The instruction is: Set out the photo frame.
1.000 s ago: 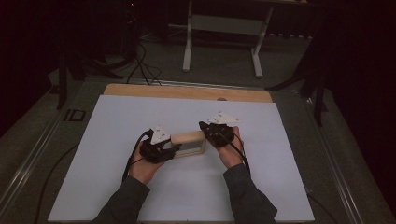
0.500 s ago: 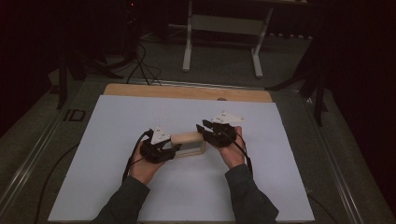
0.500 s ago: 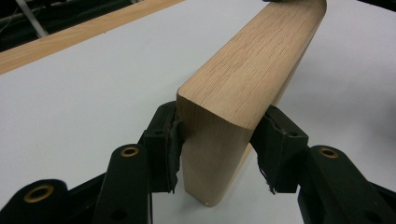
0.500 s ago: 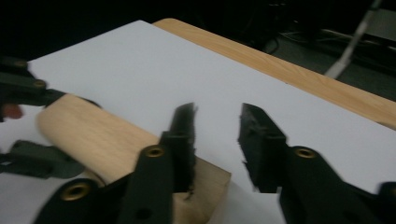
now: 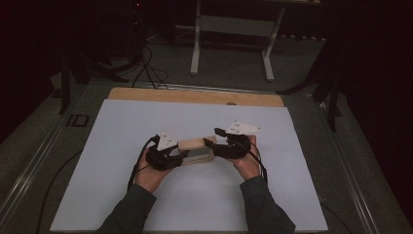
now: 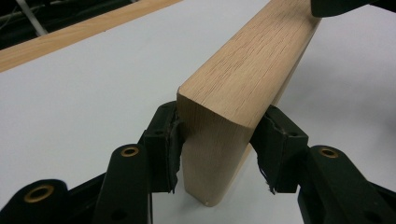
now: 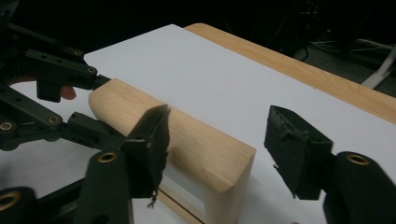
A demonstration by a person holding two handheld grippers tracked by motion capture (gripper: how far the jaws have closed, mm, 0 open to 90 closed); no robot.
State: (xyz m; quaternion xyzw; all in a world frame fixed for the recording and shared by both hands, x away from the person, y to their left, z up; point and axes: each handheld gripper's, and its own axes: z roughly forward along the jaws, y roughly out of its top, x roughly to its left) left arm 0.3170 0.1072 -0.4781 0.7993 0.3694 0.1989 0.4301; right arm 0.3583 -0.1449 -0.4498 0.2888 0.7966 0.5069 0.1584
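Observation:
A light wooden frame [image 5: 194, 145] sits in the middle of the white mat [image 5: 122, 126], between both grippers. My left gripper [image 5: 181, 156] is shut on its left end. In the left gripper view both pads [image 6: 163, 144] press the sides of the wooden frame [image 6: 252, 60]. My right gripper [image 5: 213, 137] is at the frame's right end, and its jaws have just been opening. In the right gripper view the wooden frame [image 7: 196, 144] lies between the spread jaws of the right gripper [image 7: 219, 140]. The right pad [image 7: 292, 149] stands clear of the wood. The left gripper [image 7: 93, 102] holds the far end.
The mat covers a table with a bare wooden strip [image 5: 195, 96] along its far edge. Beyond it, a metal stand [image 5: 229, 29] and cables [image 5: 146, 68] are on the dark floor. Open mat surrounds the frame on all sides.
The right gripper's jaws have spread apart at the frame's right end. The left gripper and both hands have kept their places.

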